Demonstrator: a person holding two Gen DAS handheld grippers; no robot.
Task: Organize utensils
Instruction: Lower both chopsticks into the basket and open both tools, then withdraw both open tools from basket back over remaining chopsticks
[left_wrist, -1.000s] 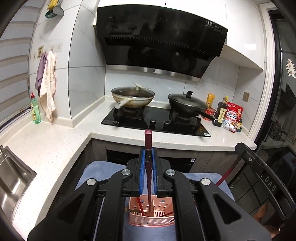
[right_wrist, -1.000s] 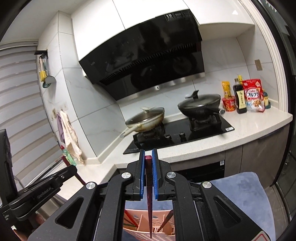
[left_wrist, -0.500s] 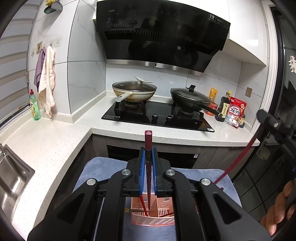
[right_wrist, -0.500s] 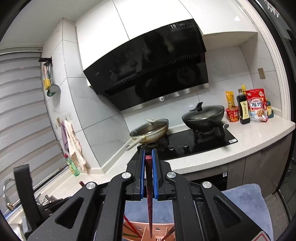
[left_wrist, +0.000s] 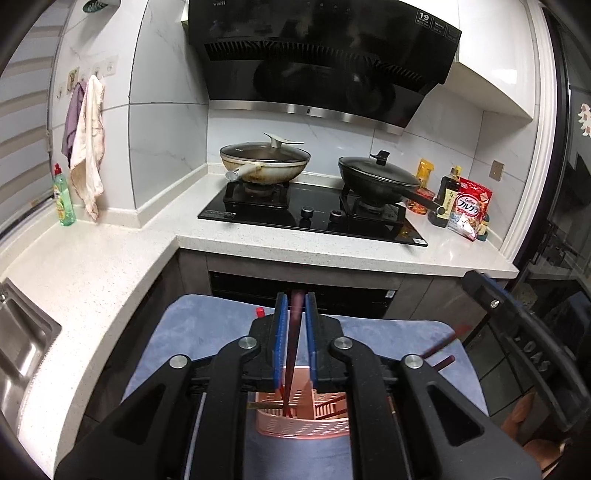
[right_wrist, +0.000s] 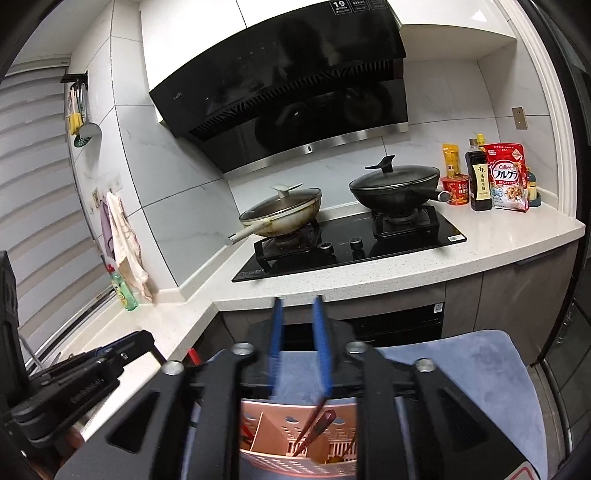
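both chopsticks (left_wrist: 291, 343) now released

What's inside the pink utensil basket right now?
Several dark red chopsticks lean in the pink utensil basket. The hand-held gripper bodies cover its bottom and sides, so anything else stays hidden.

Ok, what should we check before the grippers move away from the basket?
1. Left gripper has let go of the dark red chopstick: ok, there is a gap on each side between it and the jaws.
2. That chopstick's tip is inside the pink slotted plastic basket: ok.
3. Right gripper is empty, jaws open: ok.
4. Basket stands upright on the blue cloth mat: ok.
5. Red sticks near the mat's right edge are in the basket: cannot tell, the gripper body hides their lower ends.
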